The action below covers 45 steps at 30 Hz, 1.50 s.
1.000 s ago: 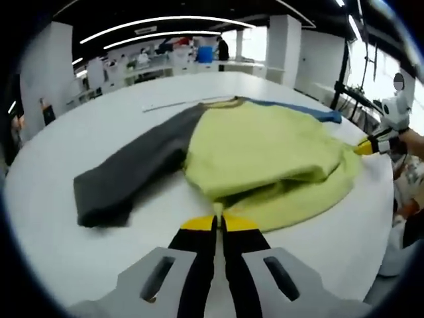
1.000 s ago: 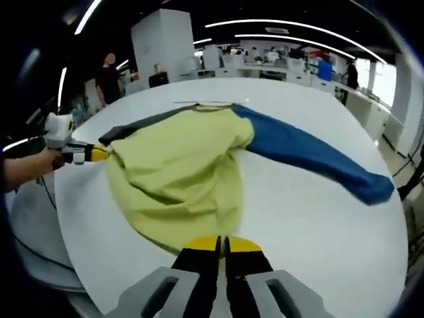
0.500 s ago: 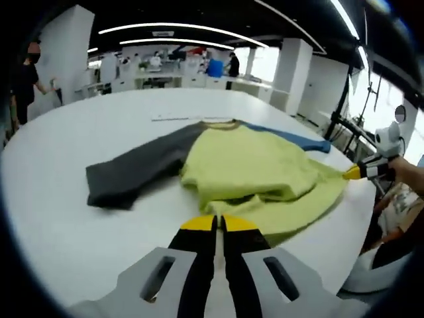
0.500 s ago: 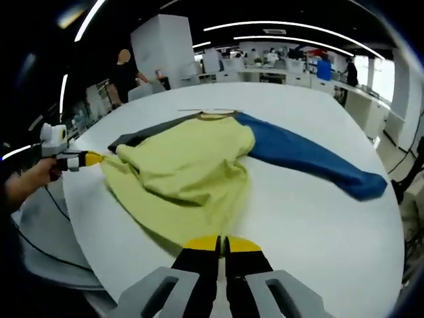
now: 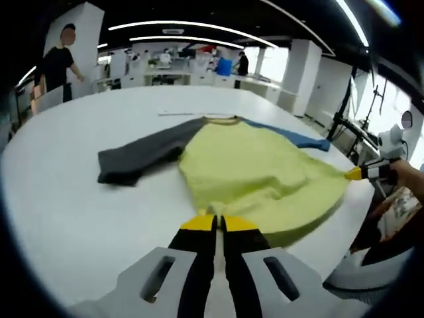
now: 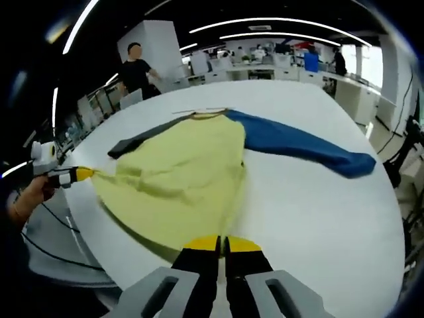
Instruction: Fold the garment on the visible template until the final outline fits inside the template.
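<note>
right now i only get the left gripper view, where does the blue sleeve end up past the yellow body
Observer: In the right gripper view the blue sleeve lies stretched out flat across the table, its cuff toward the far edge.
Operator: and my left gripper, what's it holding
Observer: The left gripper is shut on the hem corner of the yellow body, which is pulled to a point.
Operator: anyone near that side
Observer: A person in a black shirt stands beyond the table.

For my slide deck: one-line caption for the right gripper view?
Right tool and left tool pinch the yellow-green shirt's hem corners on the white table.
</note>
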Available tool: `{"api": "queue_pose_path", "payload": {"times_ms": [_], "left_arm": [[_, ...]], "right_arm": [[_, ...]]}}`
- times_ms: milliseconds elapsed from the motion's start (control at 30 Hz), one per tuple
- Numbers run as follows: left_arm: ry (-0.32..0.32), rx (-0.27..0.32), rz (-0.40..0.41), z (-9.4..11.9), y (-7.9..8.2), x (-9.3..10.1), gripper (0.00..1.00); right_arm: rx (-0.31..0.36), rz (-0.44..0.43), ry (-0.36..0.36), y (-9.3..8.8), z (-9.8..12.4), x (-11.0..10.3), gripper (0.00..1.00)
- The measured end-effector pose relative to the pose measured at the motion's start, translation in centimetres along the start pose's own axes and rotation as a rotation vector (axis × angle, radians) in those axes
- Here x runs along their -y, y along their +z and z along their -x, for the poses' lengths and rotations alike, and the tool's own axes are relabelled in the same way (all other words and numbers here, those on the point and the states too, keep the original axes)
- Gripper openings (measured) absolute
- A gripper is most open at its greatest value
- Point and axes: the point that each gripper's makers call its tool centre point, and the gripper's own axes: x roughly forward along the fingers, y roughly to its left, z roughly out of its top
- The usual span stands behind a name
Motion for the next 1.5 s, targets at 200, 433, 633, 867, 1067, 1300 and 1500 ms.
{"api": "queue_pose_path", "payload": {"times_ms": [200,433,633,867,1067,1300,1500], "left_arm": [[0.032,-0.044,-0.004,1.4,-1.4,-0.3,0.0],[0.047,-0.094,0.057,2.3,-3.4,-0.2,0.0],[0.058,-0.152,0.047,2.6,-5.5,-0.3,0.01],[0.073,-0.248,0.022,2.6,-8.0,-0.1,0.0],[0.098,-0.27,0.023,2.6,-8.6,-0.3,0.0],[0.105,-0.298,-0.005,2.6,-9.0,-0.5,0.0],[0.123,-0.308,0.013,2.9,-9.1,-0.8,0.01]], "right_arm": [[0.002,-0.038,0.013,-0.8,0.7,-0.6,0.0],[-0.017,-0.067,0.024,-2.3,0.3,-1.2,0.0],[-0.06,-0.092,0.016,-4.1,0.0,-1.1,0.0],[-0.106,-0.099,0.002,-5.9,-0.5,-0.8,0.0],[-0.12,-0.116,0.008,-6.5,-0.5,-0.8,0.0],[-0.128,-0.113,0.011,-6.5,-0.5,-0.9,0.0],[-0.13,-0.105,0.02,-6.5,-0.4,-1.0,0.0]]}}
